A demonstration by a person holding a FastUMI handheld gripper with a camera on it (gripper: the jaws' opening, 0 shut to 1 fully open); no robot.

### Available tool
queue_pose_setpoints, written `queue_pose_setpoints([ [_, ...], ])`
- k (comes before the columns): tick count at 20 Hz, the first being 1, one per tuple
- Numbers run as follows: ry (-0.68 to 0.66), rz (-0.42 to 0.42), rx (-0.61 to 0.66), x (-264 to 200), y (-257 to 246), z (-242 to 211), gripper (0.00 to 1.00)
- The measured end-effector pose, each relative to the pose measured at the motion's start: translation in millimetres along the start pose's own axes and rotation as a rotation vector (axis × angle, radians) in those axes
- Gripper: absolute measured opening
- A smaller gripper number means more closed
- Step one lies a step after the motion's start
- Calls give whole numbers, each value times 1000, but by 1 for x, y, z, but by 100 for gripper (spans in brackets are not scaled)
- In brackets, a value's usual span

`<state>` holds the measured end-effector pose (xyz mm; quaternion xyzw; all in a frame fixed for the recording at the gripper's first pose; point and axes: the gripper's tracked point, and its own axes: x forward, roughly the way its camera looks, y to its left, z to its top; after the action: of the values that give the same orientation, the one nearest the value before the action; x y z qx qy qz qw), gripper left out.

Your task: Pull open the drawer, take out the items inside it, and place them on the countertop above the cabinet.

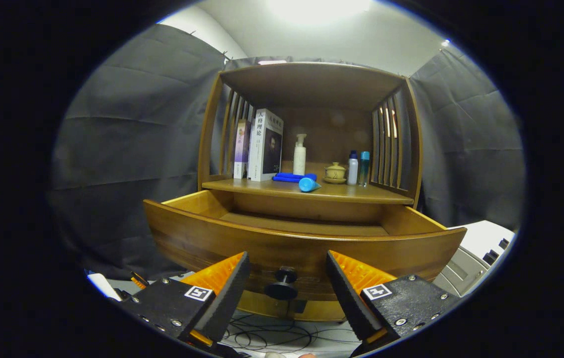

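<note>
A wooden cabinet stands ahead, and its drawer is pulled out toward me. The dark round knob on the drawer front sits between my fingers, apart from both. My gripper is open. The drawer's inside bottom, as far as it shows over the front panel, looks bare; the near part is hidden behind that panel. On the countertop above the drawer lie a blue tube near its front edge and a flat blue item behind it.
Also on the countertop: two upright books at the left, a white pump bottle, a small lidded cup on a saucer and two small bottles at the right. Slatted side walls enclose the shelf. Cables lie below the drawer.
</note>
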<state>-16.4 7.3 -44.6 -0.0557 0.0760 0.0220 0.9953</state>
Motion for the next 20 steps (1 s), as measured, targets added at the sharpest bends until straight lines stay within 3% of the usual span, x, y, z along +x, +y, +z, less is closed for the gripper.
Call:
queue_pose_setpoints([
  [20,38,-115,87,44,-16,-7,93],
])
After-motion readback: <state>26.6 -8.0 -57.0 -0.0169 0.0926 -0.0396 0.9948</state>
